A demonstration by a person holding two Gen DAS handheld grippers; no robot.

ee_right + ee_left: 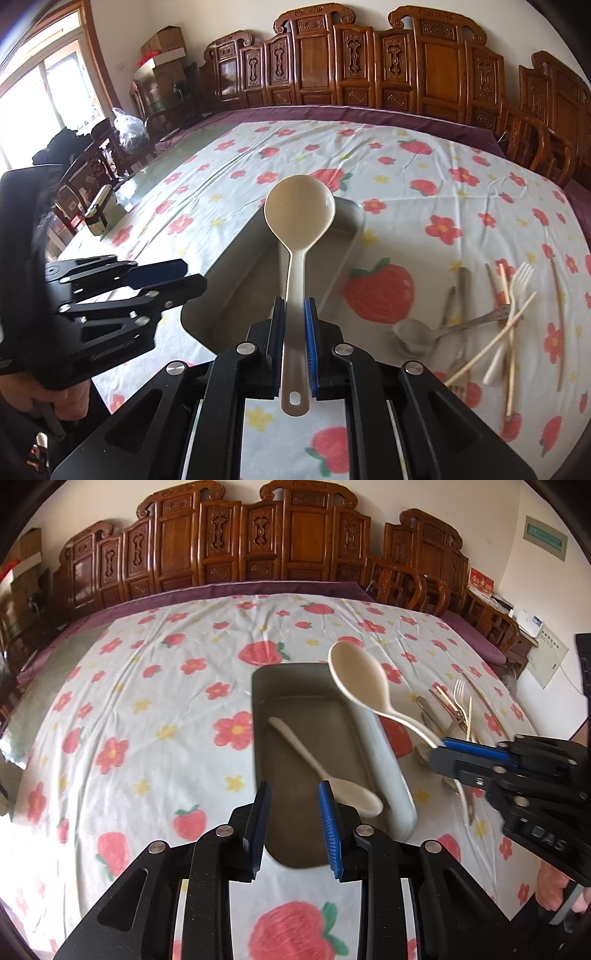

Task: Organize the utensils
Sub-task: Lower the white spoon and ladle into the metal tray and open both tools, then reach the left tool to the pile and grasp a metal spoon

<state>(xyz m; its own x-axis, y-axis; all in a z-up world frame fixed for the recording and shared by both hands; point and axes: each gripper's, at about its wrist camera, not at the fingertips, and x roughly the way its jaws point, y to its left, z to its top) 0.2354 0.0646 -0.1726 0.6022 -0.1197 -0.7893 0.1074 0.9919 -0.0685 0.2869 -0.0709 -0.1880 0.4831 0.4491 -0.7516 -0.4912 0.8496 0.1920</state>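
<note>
At frame centre, the right gripper (294, 321) clamps a cream spoon (299, 218) by its handle, bowl raised over the grey tray (236, 254) (presumably for dropping in). The left gripper (293, 823) gapes empty above another spoon (325, 771) lying in the tray.

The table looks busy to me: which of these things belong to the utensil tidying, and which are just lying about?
Part of the job:
- grey tray
- cream spoon in the tray
- cream spoon in the right claw
- loose pile: metal spoon, white fork, chopsticks
- left claw, open, and right claw

Just lying about:
- flowered tablecloth
- carved wooden chairs
- cardboard boxes
- plastic bag
</note>
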